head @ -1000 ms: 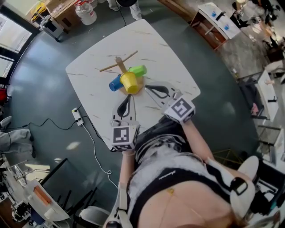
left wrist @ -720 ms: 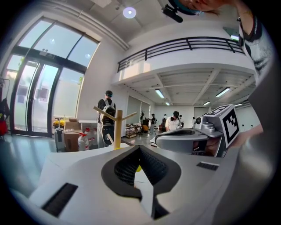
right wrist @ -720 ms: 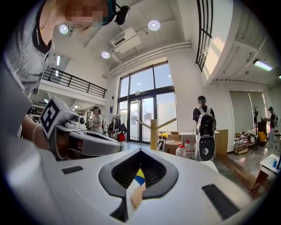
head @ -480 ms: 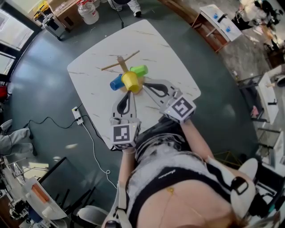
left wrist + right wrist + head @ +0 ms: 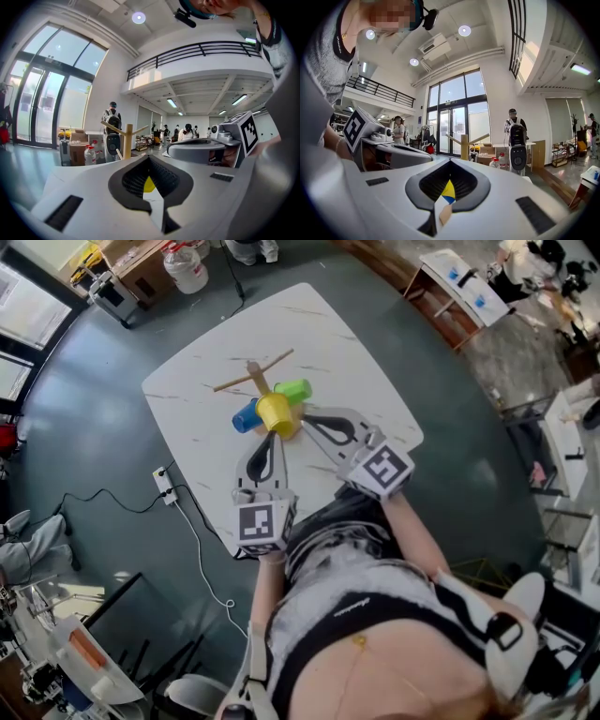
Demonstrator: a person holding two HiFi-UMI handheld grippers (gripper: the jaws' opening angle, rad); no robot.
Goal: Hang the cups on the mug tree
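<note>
While the left gripper [image 5: 271,437] and right gripper [image 5: 306,421] hover clenched and empty over the tabletop [image 5: 202,460], yellow cup [image 5: 274,412], blue cup [image 5: 243,416] and green cup [image 5: 292,389] cluster at the mug tree [image 5: 253,375].

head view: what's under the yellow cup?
A sliver of the mug tree's wooden base shows beside the yellow cup; the rest is covered by it, the blue cup and green cup. Whether it touches the base can't be told.
</note>
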